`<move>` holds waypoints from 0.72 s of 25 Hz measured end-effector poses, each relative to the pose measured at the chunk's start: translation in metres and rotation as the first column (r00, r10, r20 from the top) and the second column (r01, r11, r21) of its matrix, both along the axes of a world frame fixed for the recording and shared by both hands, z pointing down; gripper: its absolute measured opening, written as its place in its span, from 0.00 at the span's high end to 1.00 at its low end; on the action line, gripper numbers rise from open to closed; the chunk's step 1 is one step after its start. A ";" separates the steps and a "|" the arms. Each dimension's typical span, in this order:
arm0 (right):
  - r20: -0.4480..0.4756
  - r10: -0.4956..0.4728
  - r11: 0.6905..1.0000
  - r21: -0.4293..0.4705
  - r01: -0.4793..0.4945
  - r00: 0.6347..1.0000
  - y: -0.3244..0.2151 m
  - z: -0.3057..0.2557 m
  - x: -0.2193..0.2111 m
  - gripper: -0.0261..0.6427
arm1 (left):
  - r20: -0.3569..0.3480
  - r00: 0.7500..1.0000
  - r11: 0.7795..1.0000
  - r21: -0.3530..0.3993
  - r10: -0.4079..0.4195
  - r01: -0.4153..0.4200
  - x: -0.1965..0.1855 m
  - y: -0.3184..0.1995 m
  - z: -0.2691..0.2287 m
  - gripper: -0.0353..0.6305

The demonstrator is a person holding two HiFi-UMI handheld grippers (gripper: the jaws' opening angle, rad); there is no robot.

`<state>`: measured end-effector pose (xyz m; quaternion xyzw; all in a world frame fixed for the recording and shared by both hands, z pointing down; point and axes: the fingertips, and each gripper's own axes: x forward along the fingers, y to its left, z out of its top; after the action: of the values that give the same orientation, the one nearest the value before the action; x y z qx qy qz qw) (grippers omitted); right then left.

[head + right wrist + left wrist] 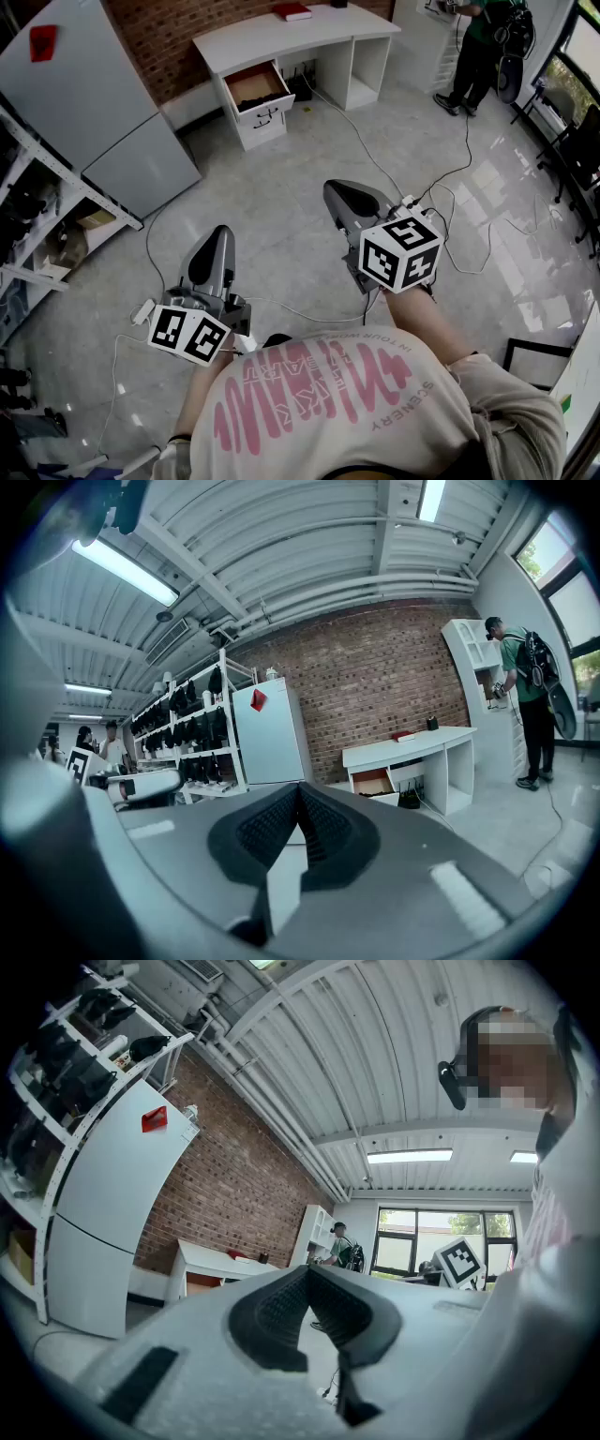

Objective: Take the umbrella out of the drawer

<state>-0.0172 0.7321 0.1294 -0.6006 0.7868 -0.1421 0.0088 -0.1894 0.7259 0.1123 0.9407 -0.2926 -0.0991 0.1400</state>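
- Jaws of left gripper (218, 234) are being held clenched together, empty, at lower left.
- Right gripper (339, 190) is being held clenched too, grasping nothing, at mid-frame.
- Drawer (255, 89) is being shown open, upper centre; umbrella cannot be made out inside.

Grey floor (281, 211), cables (364, 142), white desk (291, 39)

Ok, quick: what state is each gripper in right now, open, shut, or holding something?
Left gripper: shut, jaws together, holding nothing.
Right gripper: shut, jaws together, holding nothing.
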 end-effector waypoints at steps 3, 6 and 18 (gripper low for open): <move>-0.005 0.001 1.000 -0.008 -0.001 1.000 0.000 0.002 -0.001 0.94 | 0.000 1.000 1.000 -0.004 0.001 -0.001 0.000 0.001 0.001 0.94; -0.007 0.008 1.000 -0.014 -0.008 1.000 0.000 0.005 0.002 0.94 | -0.001 1.000 1.000 -0.010 -0.001 0.001 0.001 0.001 0.003 0.94; 0.070 0.022 1.000 -0.008 -0.021 0.997 0.001 0.009 0.009 0.94 | -0.005 1.000 0.999 -0.043 -0.003 0.003 0.001 -0.002 0.016 0.94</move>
<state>-0.0083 0.7334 0.1383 -0.6036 0.7790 -0.1659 0.0358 -0.1886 0.7243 0.1288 0.9367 -0.2959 -0.0953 0.1608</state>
